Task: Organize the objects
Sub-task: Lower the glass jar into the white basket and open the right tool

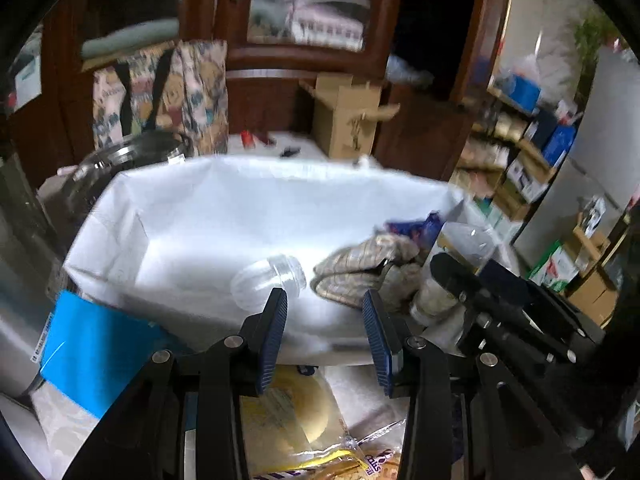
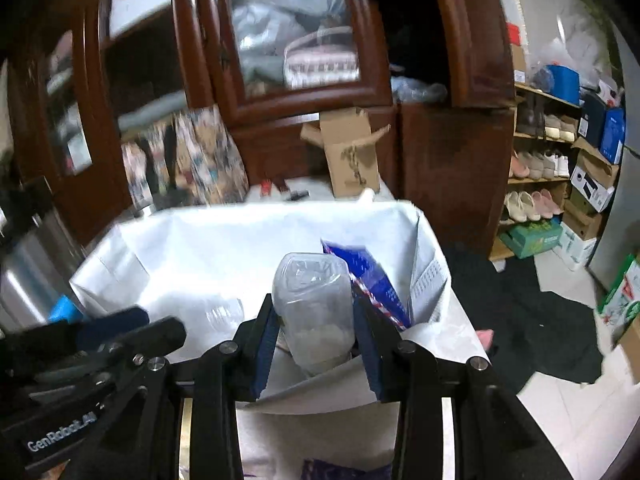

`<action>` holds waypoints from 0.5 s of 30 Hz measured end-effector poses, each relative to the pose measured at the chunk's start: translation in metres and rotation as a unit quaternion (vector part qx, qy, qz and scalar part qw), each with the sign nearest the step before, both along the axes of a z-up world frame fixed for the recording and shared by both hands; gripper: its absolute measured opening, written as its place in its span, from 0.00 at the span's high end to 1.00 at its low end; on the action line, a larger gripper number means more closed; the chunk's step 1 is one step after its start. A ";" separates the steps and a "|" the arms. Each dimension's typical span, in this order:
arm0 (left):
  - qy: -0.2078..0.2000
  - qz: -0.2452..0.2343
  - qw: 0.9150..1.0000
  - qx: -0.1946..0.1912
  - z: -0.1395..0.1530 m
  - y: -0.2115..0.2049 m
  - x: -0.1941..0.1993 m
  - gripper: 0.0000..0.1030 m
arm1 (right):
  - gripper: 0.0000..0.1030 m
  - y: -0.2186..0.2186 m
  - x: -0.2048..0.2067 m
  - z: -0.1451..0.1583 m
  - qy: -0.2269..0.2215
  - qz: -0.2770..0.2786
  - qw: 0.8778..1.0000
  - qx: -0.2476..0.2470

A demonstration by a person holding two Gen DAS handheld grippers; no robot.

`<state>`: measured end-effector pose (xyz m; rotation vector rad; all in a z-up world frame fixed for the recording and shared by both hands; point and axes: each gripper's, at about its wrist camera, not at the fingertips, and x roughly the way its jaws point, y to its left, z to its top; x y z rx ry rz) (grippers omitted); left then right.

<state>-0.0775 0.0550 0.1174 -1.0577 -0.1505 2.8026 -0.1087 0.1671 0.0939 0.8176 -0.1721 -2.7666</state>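
A white fabric bin [image 1: 192, 208] stands in front of me; it also shows in the right wrist view [image 2: 200, 240]. Inside lie a clear empty jar [image 1: 268, 280], a plaid cloth bundle [image 1: 360, 268] and a blue packet [image 2: 376, 280]. My right gripper [image 2: 314, 320] is shut on a clear plastic jar [image 2: 312, 304] with pale powder inside, held over the bin's right end. My left gripper [image 1: 325, 304] is open and empty at the bin's near rim, close to the clear empty jar. The right gripper's body [image 1: 500, 304] shows at the right of the left view.
A blue card [image 1: 92, 352] and a yellow snack bag [image 1: 304, 428] lie in front of the bin. A glass-lidded pot [image 1: 132, 160], a patterned tote [image 1: 160, 92] and a cardboard box [image 1: 348, 116] stand behind it. A wooden cabinet [image 2: 304, 40] and shoe shelves [image 2: 544, 168] lie beyond.
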 end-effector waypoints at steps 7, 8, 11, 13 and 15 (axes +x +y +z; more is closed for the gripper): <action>0.099 0.049 0.993 -0.036 0.008 -0.017 0.052 0.91 | 0.16 0.022 0.031 0.021 0.074 -0.012 0.995 -0.060; 0.110 0.055 0.992 -0.034 0.005 -0.020 0.059 0.92 | 0.16 0.023 0.030 0.021 0.071 -0.013 0.996 -0.061; 0.126 0.056 0.990 -0.040 -0.007 -0.028 0.069 0.91 | 0.16 0.020 0.025 0.019 0.047 0.000 0.998 -0.050; 0.114 0.043 0.991 -0.062 -0.020 -0.029 0.069 0.89 | 0.16 0.019 0.021 0.017 0.021 0.021 0.998 -0.053; 0.080 0.030 0.995 -0.061 -0.028 -0.031 0.064 0.89 | 0.16 0.024 0.019 0.017 0.009 0.036 0.996 -0.077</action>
